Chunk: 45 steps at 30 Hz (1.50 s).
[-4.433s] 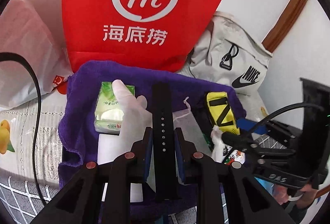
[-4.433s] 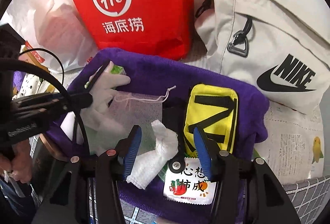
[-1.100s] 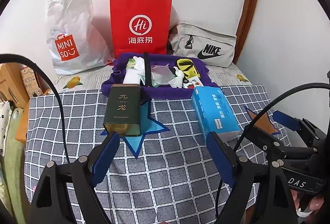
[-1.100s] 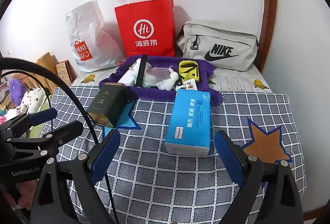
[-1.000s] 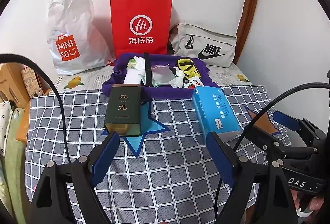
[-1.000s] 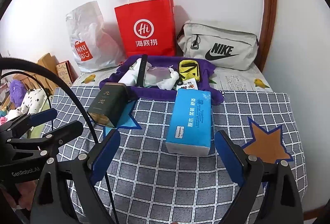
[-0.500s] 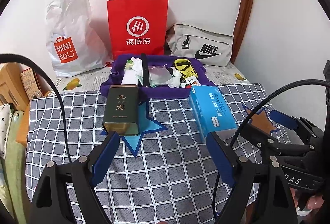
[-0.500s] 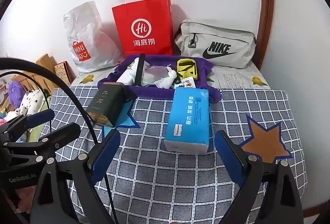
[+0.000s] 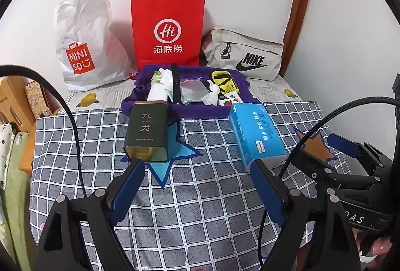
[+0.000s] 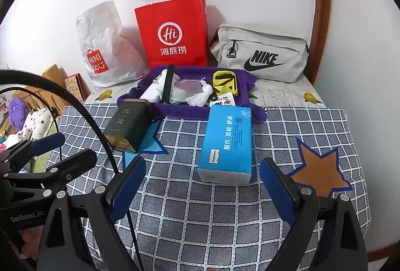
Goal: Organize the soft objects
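Note:
A purple cloth tray (image 9: pixel 150 106) (image 10: pixel 180 110) sits at the back of the checked table. It holds a black strap (image 9: pixel 175 83) (image 10: pixel 167 86), white gloves (image 9: pixel 211 95) (image 10: pixel 200 96), a mesh pouch (image 9: pixel 192 90), a yellow pouch (image 9: pixel 222 78) (image 10: pixel 223 82) and a green tissue pack (image 9: pixel 156 76). My left gripper (image 9: pixel 197 186) is open and empty, low over the table's front. My right gripper (image 10: pixel 202 187) is open and empty, just before a blue tissue pack (image 10: pixel 226 143) (image 9: pixel 256 133).
A dark green tea tin (image 9: pixel 147 131) (image 10: pixel 127 123) lies left of the blue pack. A red paper bag (image 9: pixel 167 31), a white Miniso bag (image 9: pixel 85 41) and a grey Nike bag (image 9: pixel 245 56) stand along the wall. The table drops off at left and right.
4.4 s ago both grippers were close over the tray, the left shut on the black strap. Now both are pulled back, open and empty, and the strap lies in the tray.

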Available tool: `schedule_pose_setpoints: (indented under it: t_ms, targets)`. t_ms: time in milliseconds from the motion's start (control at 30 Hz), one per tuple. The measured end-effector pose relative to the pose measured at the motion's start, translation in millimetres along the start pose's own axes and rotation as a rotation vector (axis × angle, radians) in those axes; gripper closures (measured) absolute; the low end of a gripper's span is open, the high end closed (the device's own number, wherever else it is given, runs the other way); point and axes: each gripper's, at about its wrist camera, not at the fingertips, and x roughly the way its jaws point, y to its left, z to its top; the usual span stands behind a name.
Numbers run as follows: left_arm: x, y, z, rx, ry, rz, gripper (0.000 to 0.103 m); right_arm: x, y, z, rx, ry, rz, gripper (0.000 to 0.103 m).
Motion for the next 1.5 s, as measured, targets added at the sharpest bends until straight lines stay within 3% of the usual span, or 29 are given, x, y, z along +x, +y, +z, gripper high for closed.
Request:
schedule_pose_setpoints:
  t_ms: [1500]
  targets:
    - [-2.2, -2.2, -3.9, -0.008, 0.002, 0.017, 0.017, 0.7, -0.5, -2.0, 0.003, 0.010, 0.001, 0.011]
